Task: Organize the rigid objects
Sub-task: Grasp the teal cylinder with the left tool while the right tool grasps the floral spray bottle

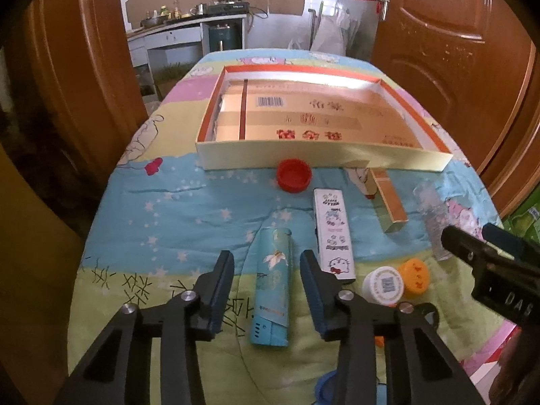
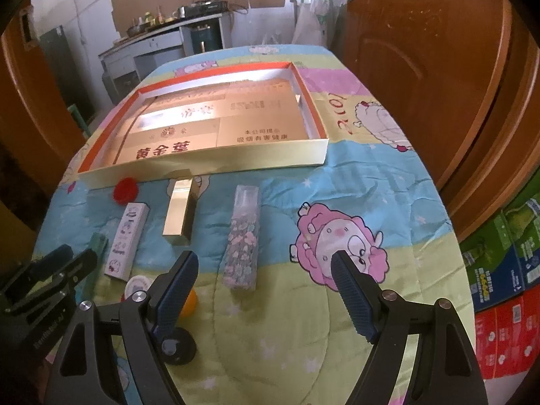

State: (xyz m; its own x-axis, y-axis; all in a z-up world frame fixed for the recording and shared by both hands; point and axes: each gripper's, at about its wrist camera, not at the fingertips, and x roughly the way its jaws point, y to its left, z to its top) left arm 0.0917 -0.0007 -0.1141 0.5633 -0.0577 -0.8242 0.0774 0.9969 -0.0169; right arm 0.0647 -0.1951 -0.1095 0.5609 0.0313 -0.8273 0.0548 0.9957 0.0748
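Straddling the teal box (image 1: pixel 274 287), left claw (image 1: pixel 267 263) gapes — orange cap (image 2: pixel 189 301) half-hidden.

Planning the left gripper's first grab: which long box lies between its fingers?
The teal flower-printed box, between the open left gripper fingers; the white cartoon box lies outside them.

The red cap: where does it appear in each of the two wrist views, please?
Left wrist view: the red cap lies at centre, just before the near wall of the shallow box.
Right wrist view: it lies at left, also just before that wall.
Shared landmark: the white cartoon case, nearer the cameras than the cap.
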